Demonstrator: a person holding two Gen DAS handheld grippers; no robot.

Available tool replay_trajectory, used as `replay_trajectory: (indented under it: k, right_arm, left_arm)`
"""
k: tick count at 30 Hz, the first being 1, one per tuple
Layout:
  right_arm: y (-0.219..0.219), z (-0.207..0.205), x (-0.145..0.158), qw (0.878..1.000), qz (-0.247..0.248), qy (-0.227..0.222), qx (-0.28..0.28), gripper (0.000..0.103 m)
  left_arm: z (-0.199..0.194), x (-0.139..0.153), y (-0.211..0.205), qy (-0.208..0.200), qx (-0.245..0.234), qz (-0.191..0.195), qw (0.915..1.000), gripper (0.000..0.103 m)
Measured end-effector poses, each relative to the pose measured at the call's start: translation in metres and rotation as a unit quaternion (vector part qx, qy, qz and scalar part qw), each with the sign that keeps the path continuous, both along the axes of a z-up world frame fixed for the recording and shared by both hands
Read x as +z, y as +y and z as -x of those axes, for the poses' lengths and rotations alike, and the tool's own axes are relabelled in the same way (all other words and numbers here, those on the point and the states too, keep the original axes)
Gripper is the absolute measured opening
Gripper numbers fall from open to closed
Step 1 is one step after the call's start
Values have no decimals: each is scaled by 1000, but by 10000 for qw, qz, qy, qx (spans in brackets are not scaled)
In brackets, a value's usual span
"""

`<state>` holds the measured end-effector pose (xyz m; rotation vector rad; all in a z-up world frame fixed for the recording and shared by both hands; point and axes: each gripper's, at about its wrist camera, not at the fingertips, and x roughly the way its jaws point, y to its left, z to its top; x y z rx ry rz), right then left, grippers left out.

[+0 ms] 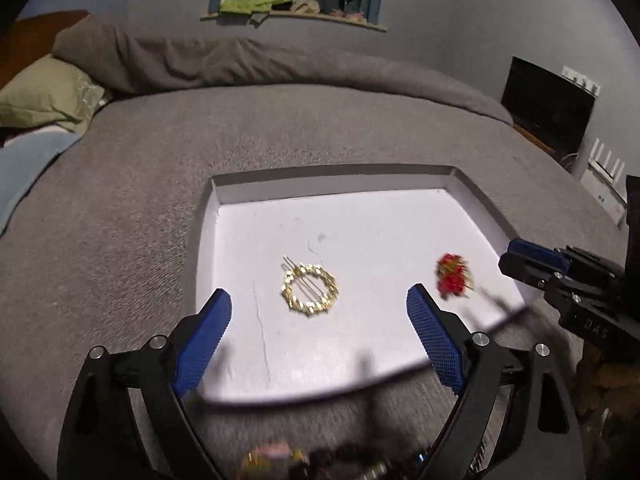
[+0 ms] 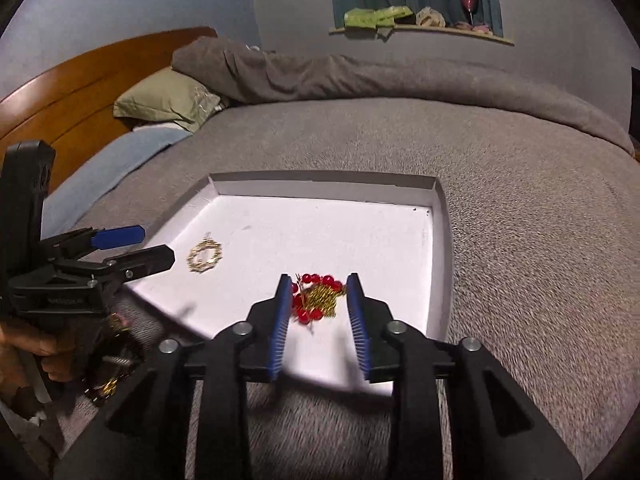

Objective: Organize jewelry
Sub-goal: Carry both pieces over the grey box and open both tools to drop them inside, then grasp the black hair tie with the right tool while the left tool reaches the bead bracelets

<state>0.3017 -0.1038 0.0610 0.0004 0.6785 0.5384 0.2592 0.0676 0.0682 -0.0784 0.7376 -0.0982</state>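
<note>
jewelry is lying in the white tray [image 2: 438,264]: the red bead piece [image 2: 318,296] between the right gripper [image 2: 320,312]'s half-open fingers, the gold ring [image 1: 310,289] ahead of the wide-open left gripper [image 1: 320,332]. closing carelessly risks snagging loose strands.

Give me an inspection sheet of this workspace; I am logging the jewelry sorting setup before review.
Surface: grey bedcover carrying a shallow white tray.
Job's things: gold ring-shaped piece and red-bead piece, apart, both in the tray.
Clutter: blurred jewelry pile outside the tray's near edge.
Grippers: left gripper open over the gold piece; right gripper open around the red piece, contact unclear.
Cables: nothing seen.
Surroundings: green pillow, wooden headboard, wall shelf.
</note>
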Motion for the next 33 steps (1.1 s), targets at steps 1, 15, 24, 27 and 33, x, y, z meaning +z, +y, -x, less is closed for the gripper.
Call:
replay_trajectory:
  k: [1,15,24,27,33]
  right_arm:
    - [-1,6,2,10000,-8,-39,6,35]
    - [-10,94,-8,9998,-63,-155,134,48]
    - [-9,135,-41,9995,65,161,282,55]
    - [-5,146,-45,9992,188,33,362,57]
    - [-3,149,-49,9990,278,28,338,57]
  left_arm:
    - [8,3,-2,-78,-9,3,10000,91]
    - [117,-1,-14,-646,191,-71,9977,94]
    - [156,-29,-30,-852,12,-316,9959,94]
    - [156,-38,-30,-848,38,-288,9960,94]
    - [160,-41,-30,-870,-8,-254,9959,94]
